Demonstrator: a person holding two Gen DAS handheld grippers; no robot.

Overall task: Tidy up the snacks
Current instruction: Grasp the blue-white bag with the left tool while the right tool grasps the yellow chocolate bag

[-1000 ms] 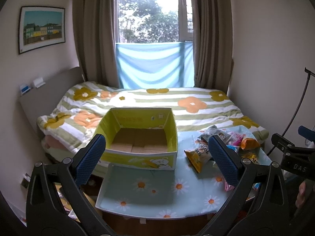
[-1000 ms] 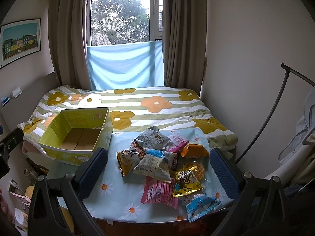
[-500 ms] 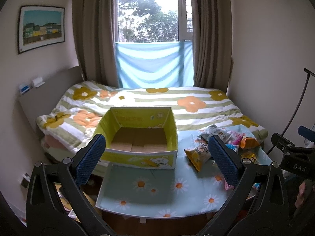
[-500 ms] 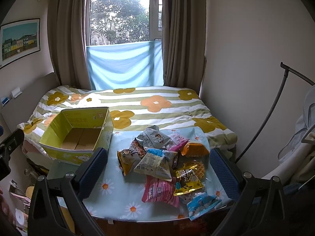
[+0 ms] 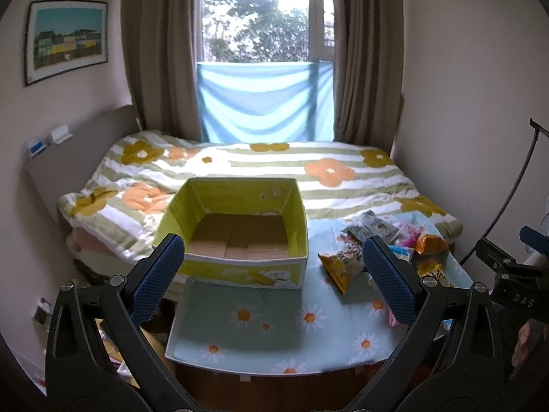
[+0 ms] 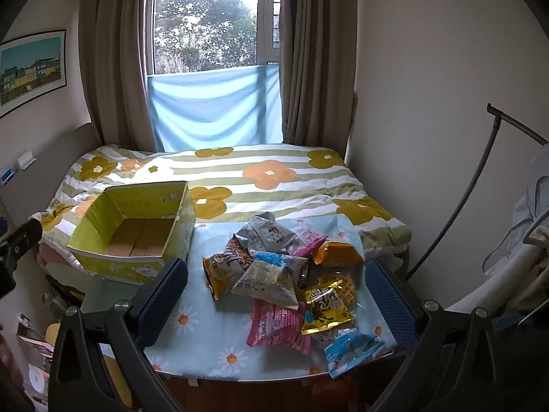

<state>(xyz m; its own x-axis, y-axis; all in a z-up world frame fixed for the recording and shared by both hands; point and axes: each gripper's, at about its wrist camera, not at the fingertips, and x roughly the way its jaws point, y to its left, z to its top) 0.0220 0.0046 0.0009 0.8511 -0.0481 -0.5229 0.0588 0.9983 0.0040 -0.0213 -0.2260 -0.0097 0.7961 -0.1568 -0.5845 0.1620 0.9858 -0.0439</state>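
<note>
Nearest, a daisy-print pale blue tabletop [image 6: 212,340], behind it a striped flower-patterned bed [image 6: 240,178] and a curtained window [image 6: 206,20]. Both jaws wide apart and empty: left gripper [image 5: 274,278] facing an open yellow-green cardboard box [image 5: 236,226] at 12 o'clock, right gripper [image 6: 274,295] with the heap of colourful foil snack packets [image 6: 281,274] between its blue pads, box at 10 o'clock.

Both wrist views face window; share box [image 5: 240,233], table [image 6: 206,343].

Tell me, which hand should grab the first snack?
Probably the right hand-held gripper: it's open and faces the snack pile. The left hand-held gripper faces the empty yellow box.
</note>
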